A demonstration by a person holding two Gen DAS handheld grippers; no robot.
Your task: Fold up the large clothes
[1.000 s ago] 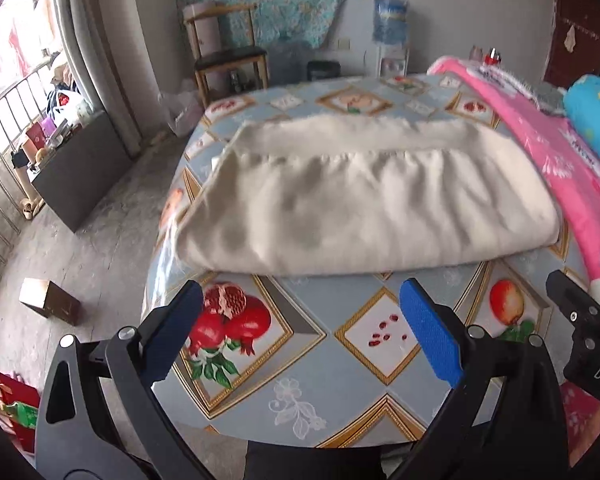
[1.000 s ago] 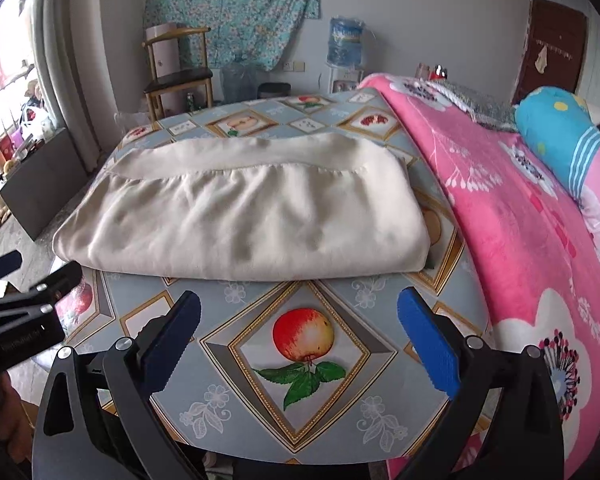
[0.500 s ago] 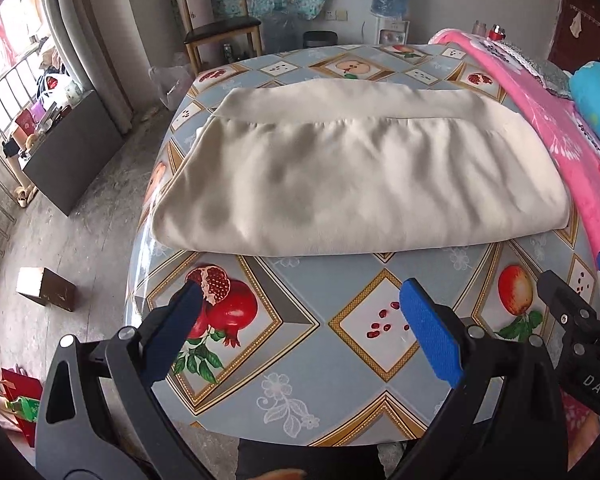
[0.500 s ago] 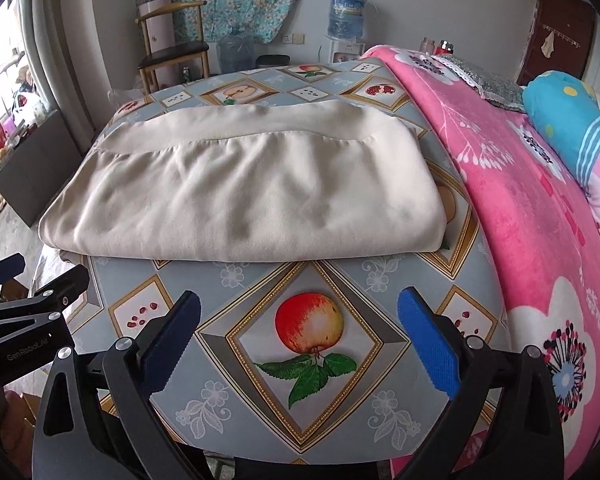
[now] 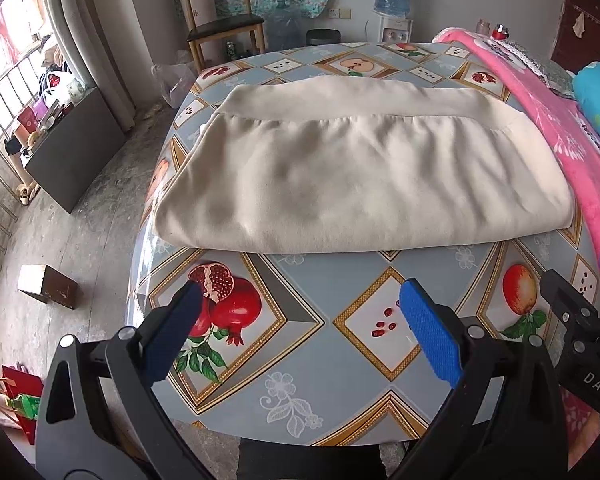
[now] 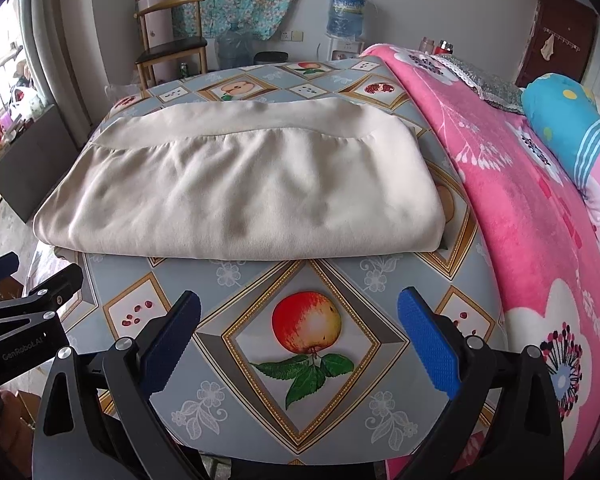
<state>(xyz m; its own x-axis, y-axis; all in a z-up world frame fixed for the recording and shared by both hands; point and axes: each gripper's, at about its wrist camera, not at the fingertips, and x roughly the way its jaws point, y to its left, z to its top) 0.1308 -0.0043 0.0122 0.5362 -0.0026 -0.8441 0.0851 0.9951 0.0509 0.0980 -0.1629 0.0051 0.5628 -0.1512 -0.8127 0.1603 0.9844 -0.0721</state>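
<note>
Folded cream garment (image 5: 360, 176), soft and fleecy, faintly rippled, with a smooth flat band along its far edge, lying as a broad rectangle across the middle of the glossy fruit-print tablecloth (image 5: 300, 360). Left gripper (image 5: 298, 328) and right gripper (image 6: 298, 332) both spread wide, empty, over the near cloth short of the garment; blue pads (image 6: 428, 348) finely knurled. Plush pink floral blanket (image 6: 540, 220) alongside, on the right.

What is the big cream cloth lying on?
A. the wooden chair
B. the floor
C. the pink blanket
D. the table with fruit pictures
D: the folded cream cloth lies flat on the fruit-patterned table, beside the pink blanket, with both grippers open and short of it.
</note>
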